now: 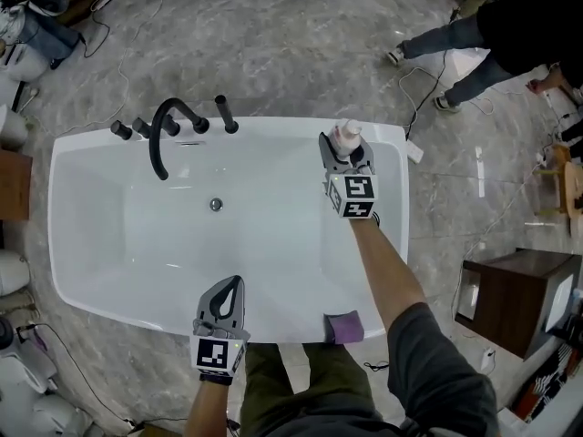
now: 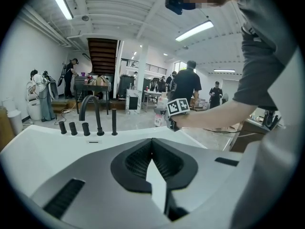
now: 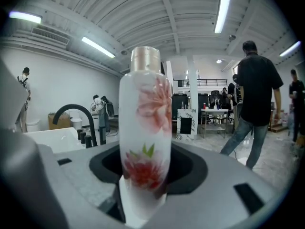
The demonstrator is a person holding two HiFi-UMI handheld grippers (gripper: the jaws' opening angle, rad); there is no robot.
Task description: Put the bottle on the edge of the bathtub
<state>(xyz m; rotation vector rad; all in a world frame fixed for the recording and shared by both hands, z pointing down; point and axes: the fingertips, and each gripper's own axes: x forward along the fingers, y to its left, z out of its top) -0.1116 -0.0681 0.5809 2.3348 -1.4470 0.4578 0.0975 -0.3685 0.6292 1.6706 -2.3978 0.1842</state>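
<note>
A white bottle (image 1: 347, 136) with pink and red flowers and a pale cap stands upright at the far right rim of the white bathtub (image 1: 273, 127). My right gripper (image 1: 345, 152) is shut on it, one jaw on each side. In the right gripper view the bottle (image 3: 145, 123) fills the middle between the jaws of that gripper (image 3: 143, 173). My left gripper (image 1: 234, 283) hovers over the tub's near rim, shut and empty. In the left gripper view its jaws (image 2: 152, 142) meet at the tips, and the bottle (image 2: 160, 112) shows far off.
A black arched faucet (image 1: 164, 137) with several black knobs stands on the far rim at the left. A purple object (image 1: 344, 326) lies on the near rim. A wooden cabinet (image 1: 515, 299) stands to the right, a person (image 1: 496, 35) beyond, and cables lie on the marble floor.
</note>
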